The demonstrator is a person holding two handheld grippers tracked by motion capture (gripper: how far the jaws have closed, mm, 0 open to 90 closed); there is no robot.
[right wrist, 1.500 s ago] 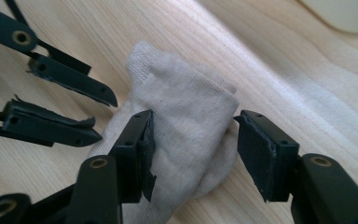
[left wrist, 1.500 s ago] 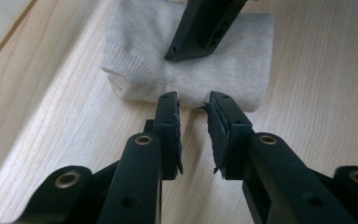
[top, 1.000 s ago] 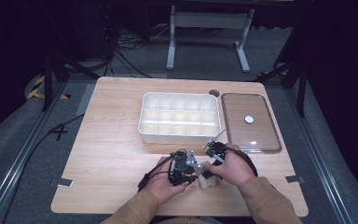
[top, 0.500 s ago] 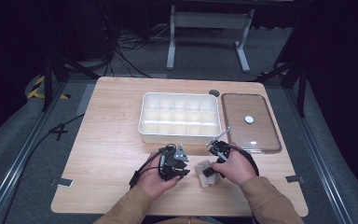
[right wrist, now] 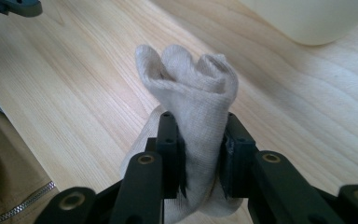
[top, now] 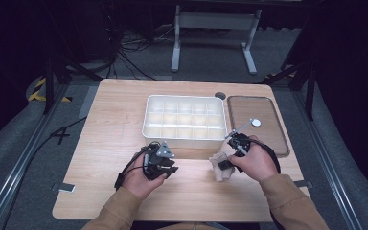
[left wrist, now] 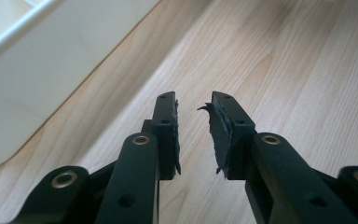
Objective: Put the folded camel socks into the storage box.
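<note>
The rolled beige sock (right wrist: 191,93) sits pinched between the jaws of my right gripper (right wrist: 199,154), its bunched top fanning out above the pads and its lower part hanging below them. Those jaws have just been closing on it, and both pads press into the fabric. In the high view the sock (top: 219,165) is over the near part of the wooden table (top: 115,124), just in front of the white compartment tray (top: 184,139) and a little to the right of its middle, with my right gripper (top: 226,165) reaching in from the right.

My left gripper (left wrist: 193,133) stands a short way to the left of the sock, its jaws parted with nothing between them; they have just been opening a little, and bare wood shows through the gap. One pad's edge looks frayed. The tray's side wall runs past it. In the high view my left gripper (top: 165,168) hovers apart from the sock. Right of the tray lies a brown lid (top: 263,139).
</note>
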